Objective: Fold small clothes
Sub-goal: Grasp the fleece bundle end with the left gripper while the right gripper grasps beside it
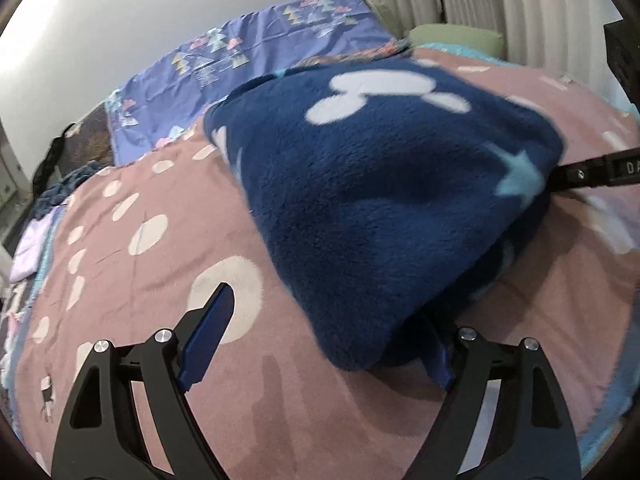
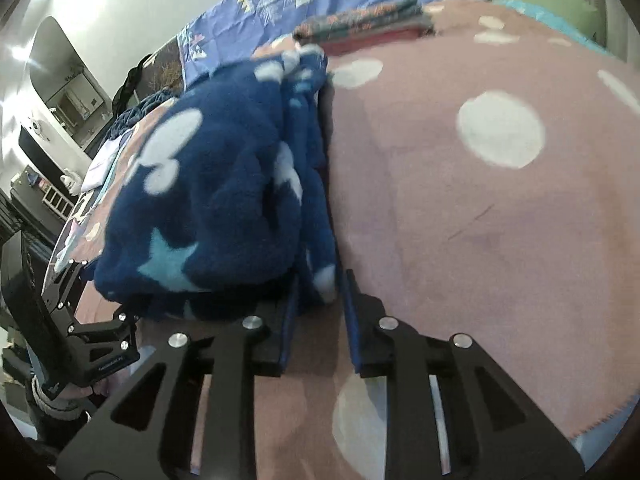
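Left hand-held gripper [image 1: 320, 344]: black linkage arms w/ blue pads, jaws spread wide; left pad over bare blanket, right pad hidden under the near corner of the fleece garment [image 1: 384, 208], no squeeze visible. Right hand-held gripper [image 2: 318, 300]: same build, jaws nearly together, pads pinching the garment's stacked edge layers at its near end. Garment: navy plush fleece, thick nap, white mouse-head shapes and pale-blue stars; folded into a rounded, bulky bundle. In the left wrist view its long axis runs from the near corner diagonally away toward upper left; in the right wrist view the layered edge runs straight away from the jaws. It lies on the bed, on a dusty-pink blanket [image 1: 132, 280] w/ white dots, short-pile, flat. Beyond: purple sheet [image 1: 280, 40] w/ small tree print, smooth weave.
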{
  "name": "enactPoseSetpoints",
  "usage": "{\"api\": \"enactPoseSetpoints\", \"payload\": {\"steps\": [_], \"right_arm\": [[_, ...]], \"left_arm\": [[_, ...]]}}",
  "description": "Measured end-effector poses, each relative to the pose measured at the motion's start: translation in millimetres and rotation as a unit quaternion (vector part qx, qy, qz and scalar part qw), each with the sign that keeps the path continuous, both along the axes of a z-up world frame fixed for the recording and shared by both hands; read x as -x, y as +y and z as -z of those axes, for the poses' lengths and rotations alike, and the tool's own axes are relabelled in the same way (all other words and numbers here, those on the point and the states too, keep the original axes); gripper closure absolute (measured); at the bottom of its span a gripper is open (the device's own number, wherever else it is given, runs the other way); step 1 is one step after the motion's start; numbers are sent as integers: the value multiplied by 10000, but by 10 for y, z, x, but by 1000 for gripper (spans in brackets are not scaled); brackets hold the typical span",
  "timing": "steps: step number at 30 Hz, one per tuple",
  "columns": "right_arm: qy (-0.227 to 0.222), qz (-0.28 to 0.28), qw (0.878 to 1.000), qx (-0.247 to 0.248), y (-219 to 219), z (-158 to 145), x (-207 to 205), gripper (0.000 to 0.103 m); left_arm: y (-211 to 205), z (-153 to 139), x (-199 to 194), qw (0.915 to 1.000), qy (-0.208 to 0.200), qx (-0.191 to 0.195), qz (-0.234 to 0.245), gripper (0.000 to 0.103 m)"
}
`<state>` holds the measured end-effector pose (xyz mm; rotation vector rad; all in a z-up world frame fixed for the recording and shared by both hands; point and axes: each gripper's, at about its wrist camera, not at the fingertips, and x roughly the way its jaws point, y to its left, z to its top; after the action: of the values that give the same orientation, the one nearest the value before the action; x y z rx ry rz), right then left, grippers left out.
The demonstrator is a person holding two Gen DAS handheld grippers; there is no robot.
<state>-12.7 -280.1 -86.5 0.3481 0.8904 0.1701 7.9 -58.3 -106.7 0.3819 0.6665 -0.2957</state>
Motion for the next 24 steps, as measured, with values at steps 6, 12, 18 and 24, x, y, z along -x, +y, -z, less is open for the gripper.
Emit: {"api": "enactPoseSetpoints", "payload": {"steps": [6,12,18,24], "right_arm": [[-908,-253,9954,-147,115,-411,115,78],[185,30,9976,663,225,185,-276,70],[42,102,9999,-91,1,131,-168,68],[-366,400,9985,-29,-50,-170,-21,61]], "left_arm": [[-105,48,47,9997,12,-94,225,19],[-73,59,-8,9998,138,45,149,19],[-5,51,9,9996,191,45,207,19],[31,-17,107,9987,300,197,352,19]]}}
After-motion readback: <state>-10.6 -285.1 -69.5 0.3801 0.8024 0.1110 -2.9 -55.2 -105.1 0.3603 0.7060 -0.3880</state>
